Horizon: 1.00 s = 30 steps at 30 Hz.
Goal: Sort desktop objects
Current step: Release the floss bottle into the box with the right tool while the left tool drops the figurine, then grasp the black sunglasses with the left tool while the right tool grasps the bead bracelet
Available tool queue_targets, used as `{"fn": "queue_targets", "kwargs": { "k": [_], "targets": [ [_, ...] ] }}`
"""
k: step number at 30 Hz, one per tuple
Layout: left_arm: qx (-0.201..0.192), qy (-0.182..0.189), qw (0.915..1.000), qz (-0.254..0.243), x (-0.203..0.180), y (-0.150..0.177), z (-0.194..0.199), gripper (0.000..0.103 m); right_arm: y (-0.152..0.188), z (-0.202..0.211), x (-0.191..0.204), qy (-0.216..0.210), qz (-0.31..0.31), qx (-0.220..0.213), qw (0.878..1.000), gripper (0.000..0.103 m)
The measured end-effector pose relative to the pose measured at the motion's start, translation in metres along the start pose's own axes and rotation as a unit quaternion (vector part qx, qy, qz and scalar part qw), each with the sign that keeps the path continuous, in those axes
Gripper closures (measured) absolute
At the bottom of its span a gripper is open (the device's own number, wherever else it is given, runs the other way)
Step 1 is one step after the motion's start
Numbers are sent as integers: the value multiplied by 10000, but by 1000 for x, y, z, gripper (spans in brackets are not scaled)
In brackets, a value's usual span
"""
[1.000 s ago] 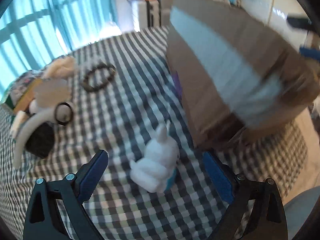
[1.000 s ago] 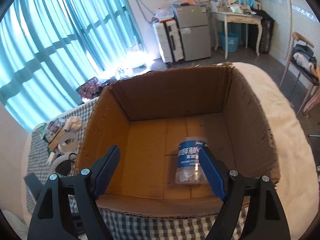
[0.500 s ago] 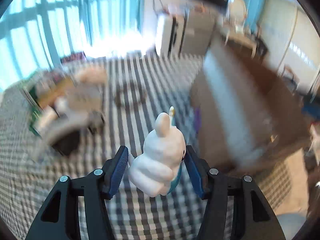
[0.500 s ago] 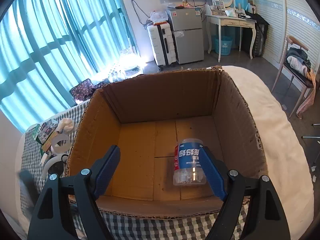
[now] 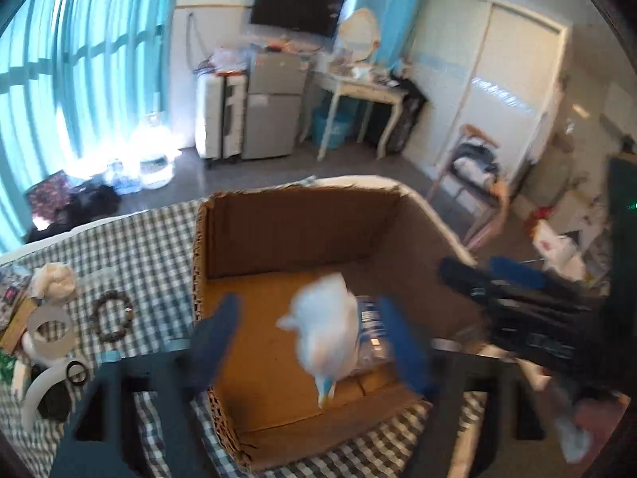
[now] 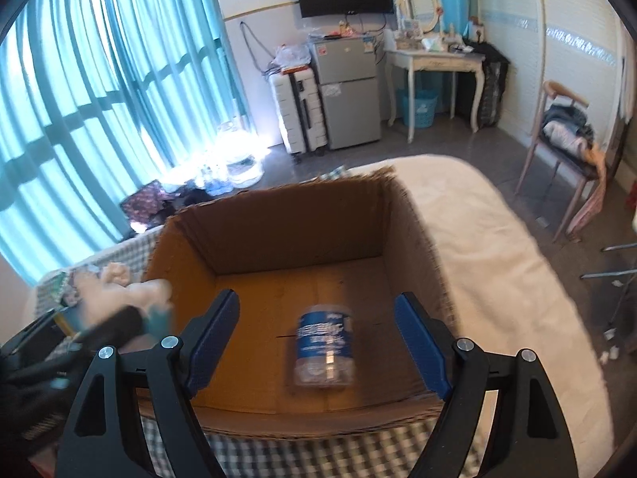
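Dropping the white plush toy (image 5: 326,330) into the cardboard box (image 5: 199,263) looks to be the step in hand. Nearest the lens, seen from the left wrist: left gripper (image 5: 308,304) spread wide, blue pads (image 5: 217,334) smeared by motion and standing clear of the toy on both sides, so gripping nothing as far as the blur allows. Hard to tell whether falling or just landing, but loose between the fingers, over the box floor, head down, and overlapping a blue-labelled plastic bottle (image 5: 370,318) lying on the cardboard. Off to the side, on the checked tablecloth (image 5: 151,247) beside the box: a bead bracelet (image 5: 111,316), a roll of tape (image 5: 49,330), a white band (image 5: 40,390) and a pale crumpled lump (image 5: 53,283), all not yet sorted. Seen from the right wrist: right gripper (image 6: 316,300) also wide open and empty, hovering over the near wall of the box, pointing at the bottle (image 6: 324,354) lying on its side within. Judging from this, about a third done at best. Next move: lift the left gripper out of the box, swing it over to the tablecloth, pick one small item such as the bracelet, come down with fingers astride it, and close gently, minding the box wall on the way.
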State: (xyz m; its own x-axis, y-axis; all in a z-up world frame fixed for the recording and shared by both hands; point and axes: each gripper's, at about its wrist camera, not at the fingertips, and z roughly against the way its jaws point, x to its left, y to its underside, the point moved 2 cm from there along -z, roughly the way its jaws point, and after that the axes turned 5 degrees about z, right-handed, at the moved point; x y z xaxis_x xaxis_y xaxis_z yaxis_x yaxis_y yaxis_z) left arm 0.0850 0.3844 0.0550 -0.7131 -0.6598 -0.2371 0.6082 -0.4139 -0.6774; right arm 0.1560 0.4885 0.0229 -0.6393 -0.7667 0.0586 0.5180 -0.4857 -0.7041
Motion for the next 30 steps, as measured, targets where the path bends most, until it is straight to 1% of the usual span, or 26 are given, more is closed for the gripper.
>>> {"fn": "queue_targets", "kwargs": {
  "k": [1,5,7,8,10,12,14,15,18,19,21,23,24,26,28,30],
  "targets": [
    [3,-87,10000,39,1,-1,0,5,-2,3,0,57,43,-24,10000,22],
    [-161,-14,9997,201,16,-2,21,5,-10,12,1,99,98,-163,9998,22],
    [-246,-130,9993,253,31,-4,34,2,-13,14,9,10,105,-198,9997,22],
    [-281,-246,9990,252,43,-4,41,0,-15,15,15,-76,129,-211,9997,22],
    [-368,-646,9969,265,72,1,60,0,-14,15,30,-275,208,-242,9991,22],
    [-388,-1098,9927,307,108,8,76,0,-13,16,52,-519,313,-261,9978,22],
    [-424,-1478,9875,356,143,18,91,0,-10,14,79,-830,468,-225,9952,22],
    [-434,-1711,9834,413,165,25,101,0,-9,11,96,-986,557,-187,9934,22],
    [-370,-2131,9737,713,219,47,119,0,-2,4,146,-1357,799,-92,9875,22],
    [-348,-2210,9711,830,234,54,122,0,1,1,162,-1442,870,-70,9857,22],
    [-315,-2261,9676,1076,264,70,127,0,7,-5,197,-1635,1017,-24,9813,22],
    [-360,-2269,9650,1263,284,86,128,0,12,-14,226,-1826,1072,92,9773,22],
    [-409,-2259,9634,1382,297,97,126,0,16,-22,241,-1946,1059,180,9750,22],
    [-374,-2261,9608,1561,311,111,118,0,21,-37,266,-2099,1032,395,9715,22],
    [-177,-2201,9621,1599,325,124,103,0,28,-56,289,-2233,937,576,9685,22],
    [-116,-2175,9644,1498,328,131,90,0,33,-82,300,-2208,755,780,9693,22]
  ]
}}
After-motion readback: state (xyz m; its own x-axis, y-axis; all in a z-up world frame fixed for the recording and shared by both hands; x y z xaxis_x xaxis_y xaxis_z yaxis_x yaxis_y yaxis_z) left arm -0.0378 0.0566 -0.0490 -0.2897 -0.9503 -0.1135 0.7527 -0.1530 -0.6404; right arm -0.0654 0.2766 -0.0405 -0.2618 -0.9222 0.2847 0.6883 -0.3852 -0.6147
